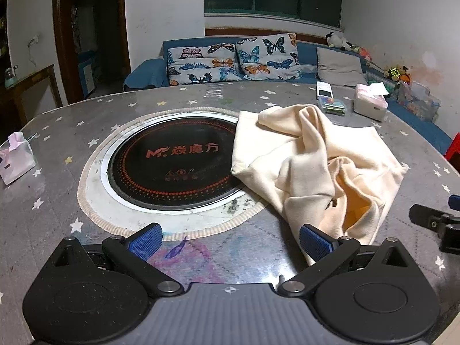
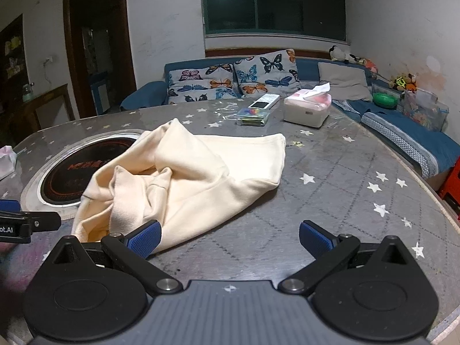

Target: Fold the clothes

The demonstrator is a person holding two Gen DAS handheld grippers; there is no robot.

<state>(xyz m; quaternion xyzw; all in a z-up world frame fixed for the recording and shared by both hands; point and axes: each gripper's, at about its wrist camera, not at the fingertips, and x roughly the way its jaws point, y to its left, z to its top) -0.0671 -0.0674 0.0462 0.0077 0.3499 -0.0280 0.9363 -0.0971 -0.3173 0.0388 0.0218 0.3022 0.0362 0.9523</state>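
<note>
Both tools hang low over the near edge of the surface [image 2: 345, 178], side by side, and each has its jaws spread wide with nothing between them. The left gripper [image 1: 231, 241] faces mostly bare surface, and its right pad just overlaps the nearest hem of the cream garment [image 1: 310, 166]. The right gripper [image 2: 230, 238] has that same hem at its left pad, so the cloth sits in the gap between the two tools, off to the inner side of each and not squarely ahead of either.

From there the garment runs away toward the far edge in a crumpled heap, its long axis roughly front to back, with one flatter panel spreading toward the right. Its left side laps onto the rim of the round cooktop [image 1: 172, 161] set in the middle of the surface. Which gripper is truly nearer I can't say for certain; they look about equal. I'd expect each to turn inward for the near hem.
</note>
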